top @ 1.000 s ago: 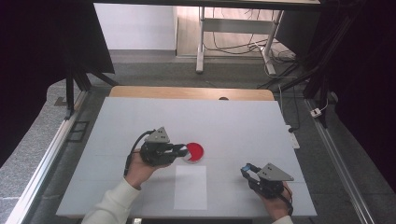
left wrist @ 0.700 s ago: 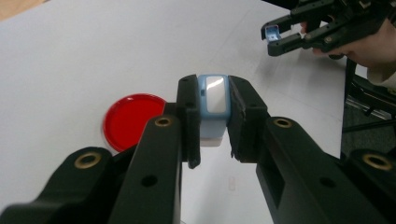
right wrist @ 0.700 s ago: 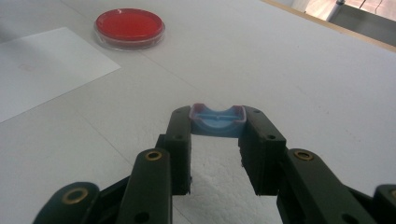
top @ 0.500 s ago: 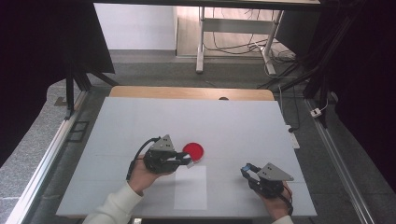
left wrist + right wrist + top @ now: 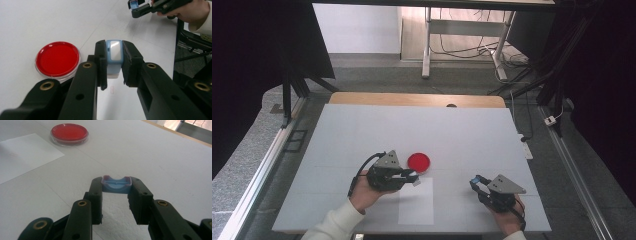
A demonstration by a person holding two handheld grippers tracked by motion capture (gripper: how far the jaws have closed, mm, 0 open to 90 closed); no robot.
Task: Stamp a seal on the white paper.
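My left gripper is shut on a small light-blue block with a white face, held just above the table at the top edge of a white paper sheet. A red round dish with a clear rim lies on the table right behind those jaws, apart from them; it is at the left in the left gripper view. Near the front right, my right gripper is shut on a small blue cap, hollow side up, low over the table.
The white table has a wooden strip along its far edge. Metal rails and dark frames flank both sides. A desk frame with cables stands beyond the table.
My left gripper has drawn back from beside the red dish toward the near edge, ending over the top of the paper. The dish and the right gripper have stayed put.
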